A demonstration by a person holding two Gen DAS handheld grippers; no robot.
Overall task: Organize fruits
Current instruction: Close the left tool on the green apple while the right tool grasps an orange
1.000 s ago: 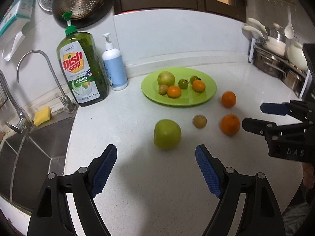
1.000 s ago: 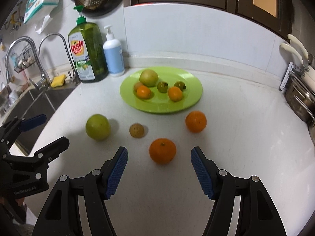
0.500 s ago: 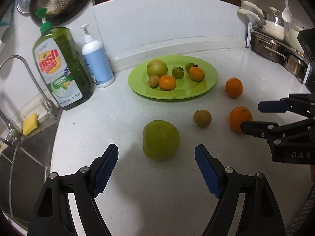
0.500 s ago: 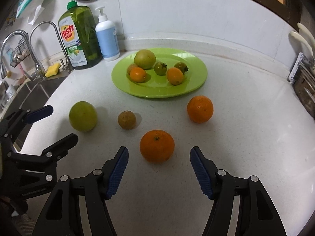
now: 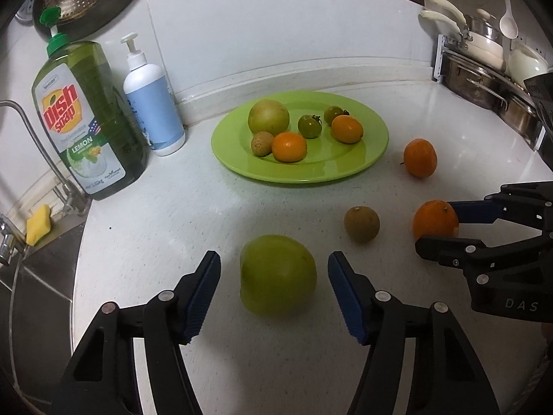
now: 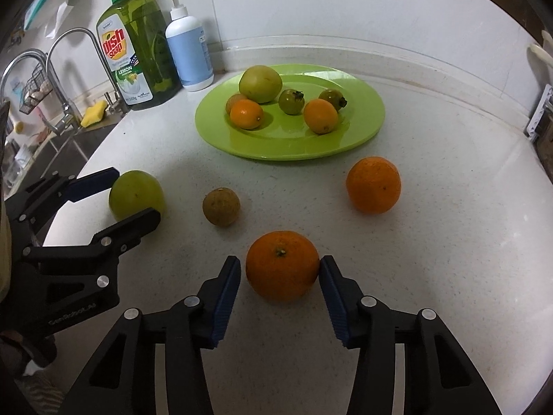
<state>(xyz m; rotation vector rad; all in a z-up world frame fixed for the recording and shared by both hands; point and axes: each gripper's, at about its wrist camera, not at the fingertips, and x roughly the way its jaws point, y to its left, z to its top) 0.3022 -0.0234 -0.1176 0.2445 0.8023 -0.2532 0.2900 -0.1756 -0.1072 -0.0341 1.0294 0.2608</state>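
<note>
Keep closing both part-open, just-narrowing grippers evenly: left gripper [image 5: 274, 287] on the green apple [image 5: 278, 275], right gripper [image 6: 280, 278] on the orange [image 6: 281, 264], then toward the plate [image 6: 366, 131] at twelve o'clock.

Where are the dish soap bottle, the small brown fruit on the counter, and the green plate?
dish soap bottle [image 5: 74, 117], left wrist view, on its label.
small brown fruit [image 6: 221, 206], right wrist view, its middle.
green plate [image 6: 366, 121], right wrist view, bare rim.

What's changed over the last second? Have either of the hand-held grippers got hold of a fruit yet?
Both came down and forward with jaws closing. The left hand-held gripper now straddles the green apple, with gaps on both sides. The right hand-held gripper brackets the near orange; its right pad touches, the left does not. Nothing is lifted. The fruits and green plate stayed put.
</note>
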